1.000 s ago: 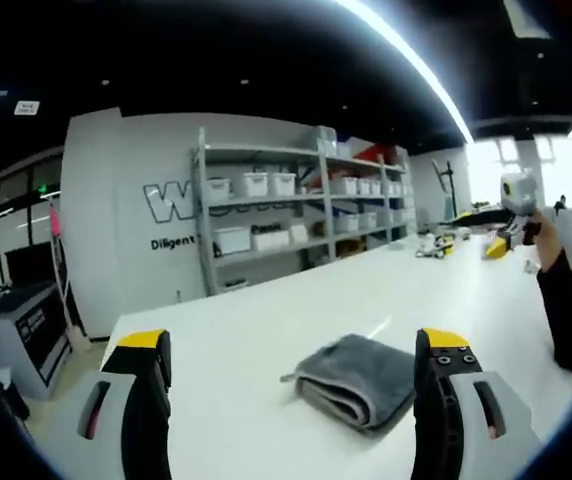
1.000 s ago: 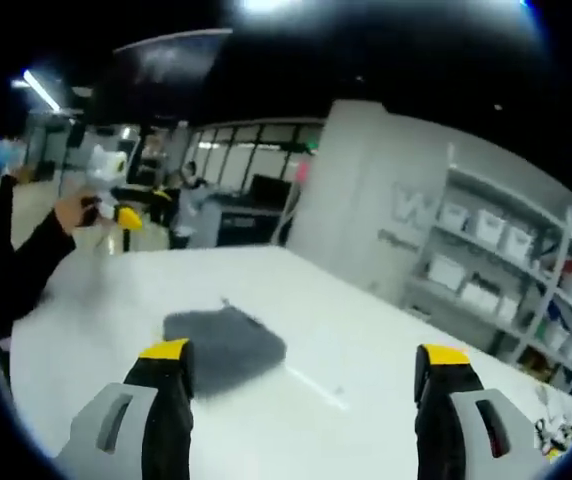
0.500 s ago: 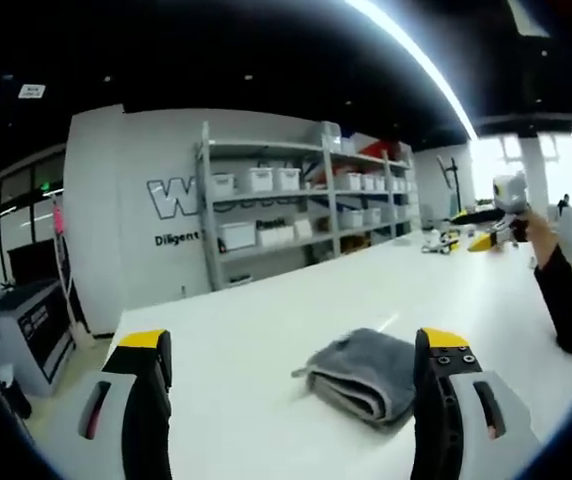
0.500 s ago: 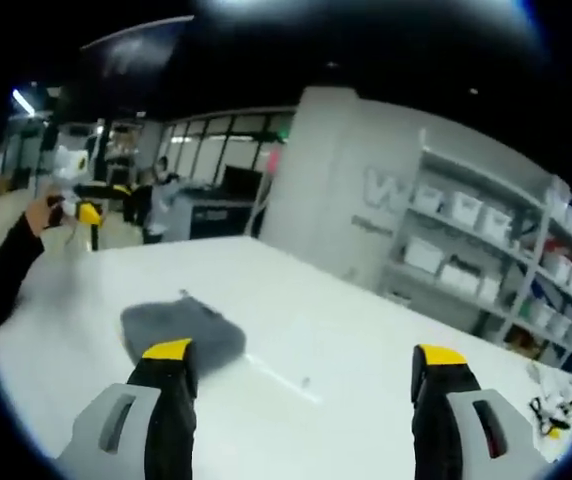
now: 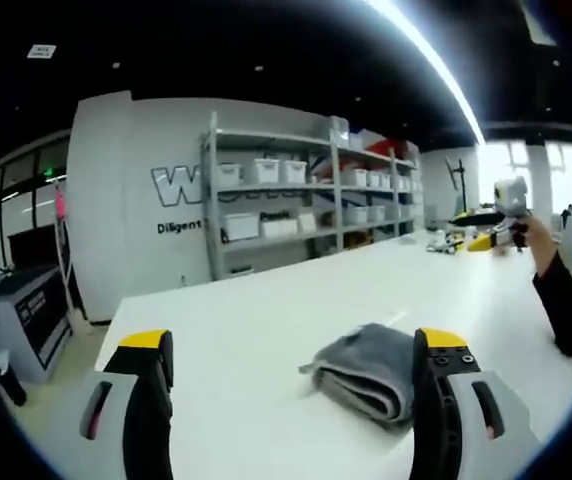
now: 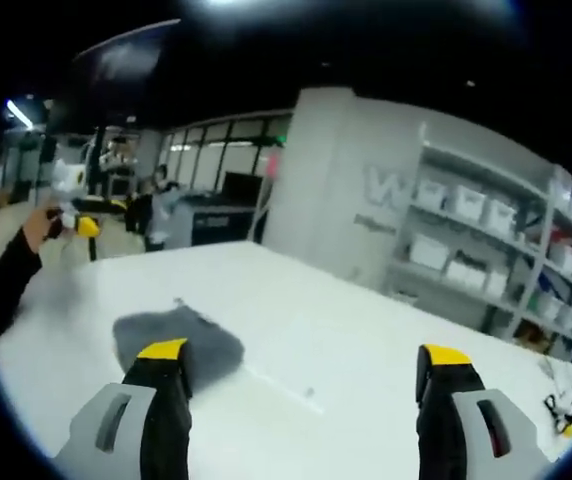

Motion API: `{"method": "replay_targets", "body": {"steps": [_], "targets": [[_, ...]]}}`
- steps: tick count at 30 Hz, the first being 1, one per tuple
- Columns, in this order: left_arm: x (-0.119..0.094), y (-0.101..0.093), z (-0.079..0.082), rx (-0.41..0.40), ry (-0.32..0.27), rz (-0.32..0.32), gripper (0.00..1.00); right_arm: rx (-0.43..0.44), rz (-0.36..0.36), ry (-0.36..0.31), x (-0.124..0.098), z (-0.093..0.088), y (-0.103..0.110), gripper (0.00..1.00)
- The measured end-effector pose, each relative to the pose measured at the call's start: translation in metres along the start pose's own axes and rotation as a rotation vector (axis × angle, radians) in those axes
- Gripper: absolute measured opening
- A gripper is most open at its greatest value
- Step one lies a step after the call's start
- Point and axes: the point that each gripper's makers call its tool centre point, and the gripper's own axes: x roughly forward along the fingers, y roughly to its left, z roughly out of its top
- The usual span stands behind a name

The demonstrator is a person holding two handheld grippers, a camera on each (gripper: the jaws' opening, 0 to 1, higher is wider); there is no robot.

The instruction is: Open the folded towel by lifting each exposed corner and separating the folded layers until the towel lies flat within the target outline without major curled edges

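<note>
A grey towel [image 5: 366, 368] lies folded on the white table [image 5: 256, 330], its stacked folded edges facing the left gripper view. My left gripper [image 5: 294, 350] hovers open just short of it, and the right jaw overlaps the towel's right end. In the right gripper view the same towel [image 6: 181, 328] sits low on the left, partly behind the left jaw of my open right gripper [image 6: 304, 355]. Nothing is held between either pair of jaws. Each gripper also appears in the other's view, held up above the table: the right gripper [image 5: 501, 215] and the left gripper [image 6: 78, 222].
Metal shelves with white bins [image 5: 296, 200] stand against a grey wall beyond the table's far edge. A dark-sleeved arm [image 5: 566, 300] reaches in from the right. A dark cabinet [image 5: 26, 310] stands on the floor at the left. Small items [image 6: 566, 410] lie at one table end.
Both cameras have shifted a little, so the towel sits slightly differently in each view. The towel itself lies as before, and both grippers have stayed open.
</note>
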Motion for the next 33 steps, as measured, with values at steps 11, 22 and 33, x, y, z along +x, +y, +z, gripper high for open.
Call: {"method": "replay_targets", "body": {"steps": [11,22,33], "targets": [[0.017,0.008,-0.003,-0.006,0.012,-0.002,0.99,0.03,-0.01,0.025,0.02,-0.012,-0.018,0.95],[0.031,0.003,-0.009,-0.01,0.035,-0.02,1.0,0.021,0.007,0.044,0.028,-0.016,-0.009,0.95],[0.041,0.003,-0.022,-0.04,0.062,-0.038,1.0,0.033,0.013,0.045,0.035,-0.017,-0.007,0.95]]}}
